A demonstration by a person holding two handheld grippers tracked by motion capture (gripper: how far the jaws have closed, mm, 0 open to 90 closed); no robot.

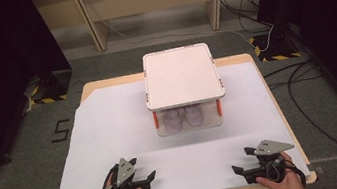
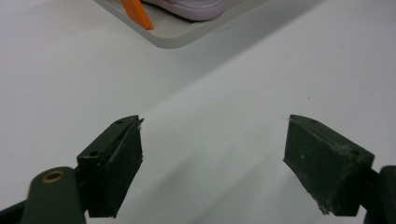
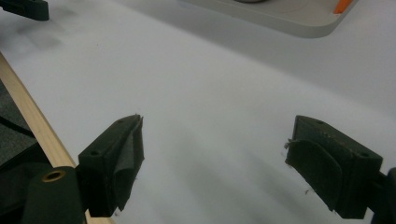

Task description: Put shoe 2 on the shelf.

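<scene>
- Nearest me, both of the person's hands are resting at the near edge of the table; I am holding the left gripper (image 1: 144,175) low over the white paper sheet (image 1: 111,133), its two black jaws standing wide apart with nothing between them.
- Opposite it, the right gripper (image 1: 241,160) is hovering just above the same sheet near the light wooden table edge (image 3: 28,116), its jaws spread wide and empty too.
- Further out, the clear plastic storage box (image 1: 188,119) is sitting mid-table, well apart from both grippers, with a flat white lid (image 1: 181,75) on top and orange latches (image 1: 156,120) at its sides.
- Inside the box, a pair of small pale pink shoes (image 1: 182,117) is showing through the front wall.
- To do this well, I judge I should be bringing both grippers forward evenly, one to each side of the box, keeping the jaws apart until each is squarely at a latch, and working the sides together so the box is not skidding on the paper.
</scene>
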